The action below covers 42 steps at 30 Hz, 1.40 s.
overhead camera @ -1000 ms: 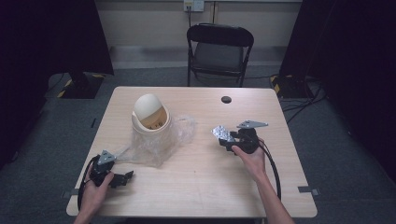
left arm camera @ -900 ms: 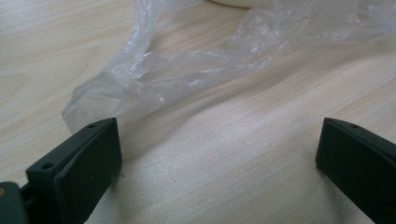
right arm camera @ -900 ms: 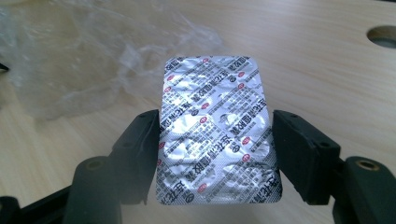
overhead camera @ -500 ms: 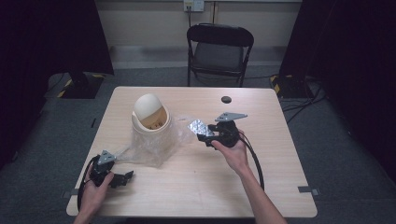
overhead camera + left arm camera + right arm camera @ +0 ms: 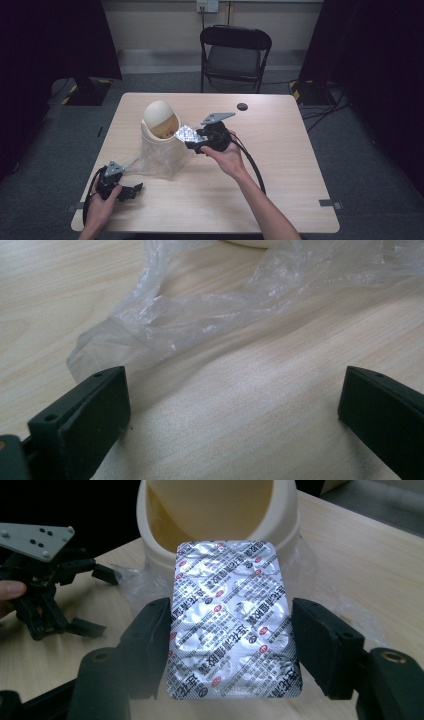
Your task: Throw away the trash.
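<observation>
A cream bin (image 5: 160,125) with a swing lid stands at the table's left middle, inside a loose clear plastic bag (image 5: 155,160). My right gripper (image 5: 192,142) is shut on a silver blister pack (image 5: 186,134), which it holds just in front of the bin's opening. Seen from the right gripper view, the pack (image 5: 230,620) stands upright between the two jaws, with the bin (image 5: 220,510) right behind it. My left gripper (image 5: 134,189) rests open near the front left edge. Its jaws (image 5: 235,405) have only bare wood between them, a little short of the bag's edge (image 5: 200,315).
A small black round object (image 5: 242,106) lies near the table's far edge. A black folding chair (image 5: 235,50) stands beyond the table (image 5: 280,165). The right gripper's cable (image 5: 255,167) trails along the forearm. Dark curtains hang on both sides.
My right gripper has carried the blister pack leftward and a little up, from the table's right middle to the bin's opening. The left gripper has stayed put.
</observation>
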Available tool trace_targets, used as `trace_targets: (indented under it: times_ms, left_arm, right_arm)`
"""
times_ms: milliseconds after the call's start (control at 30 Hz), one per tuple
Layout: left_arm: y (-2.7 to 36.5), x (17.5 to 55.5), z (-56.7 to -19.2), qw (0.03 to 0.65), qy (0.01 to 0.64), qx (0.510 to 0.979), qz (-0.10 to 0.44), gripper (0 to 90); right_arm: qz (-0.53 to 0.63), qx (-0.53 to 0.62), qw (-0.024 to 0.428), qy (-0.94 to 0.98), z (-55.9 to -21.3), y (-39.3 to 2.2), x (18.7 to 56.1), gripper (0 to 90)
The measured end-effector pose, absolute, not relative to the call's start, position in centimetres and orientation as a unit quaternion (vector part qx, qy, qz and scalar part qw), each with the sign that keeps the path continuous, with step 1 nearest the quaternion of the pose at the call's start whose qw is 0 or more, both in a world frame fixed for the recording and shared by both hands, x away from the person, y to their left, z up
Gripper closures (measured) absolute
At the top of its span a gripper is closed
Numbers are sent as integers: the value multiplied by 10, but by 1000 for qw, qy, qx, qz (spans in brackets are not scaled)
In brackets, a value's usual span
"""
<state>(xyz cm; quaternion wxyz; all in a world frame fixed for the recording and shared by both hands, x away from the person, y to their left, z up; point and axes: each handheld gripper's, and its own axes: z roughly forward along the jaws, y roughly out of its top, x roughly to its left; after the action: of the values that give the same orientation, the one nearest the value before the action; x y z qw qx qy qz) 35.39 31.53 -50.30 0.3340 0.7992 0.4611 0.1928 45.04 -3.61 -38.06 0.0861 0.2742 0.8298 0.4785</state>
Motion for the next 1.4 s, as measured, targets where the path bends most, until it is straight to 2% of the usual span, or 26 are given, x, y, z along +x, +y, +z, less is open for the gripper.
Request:
trace_targets:
  times_ms: [367, 1233, 1267, 1300, 1400]
  left_arm:
    - [315, 354, -503, 334, 461, 799, 193, 0]
    - [315, 354, -503, 335, 462, 799, 192, 0]
    - [315, 354, -503, 334, 461, 799, 193, 0]
    - [315, 354, -503, 335, 462, 799, 192, 0]
    - [315, 354, -503, 335, 462, 799, 192, 0]
  right_arm:
    - [476, 253, 79, 839, -372, 0, 456, 344]
    - [468, 265, 78, 839, -358, 27, 483, 358]
    - [468, 267, 79, 839, -358, 28, 483, 366]
    - [475, 260, 75, 837, -358, 29, 484, 530]
    - [478, 264, 72, 834, -355, 33, 485, 521]
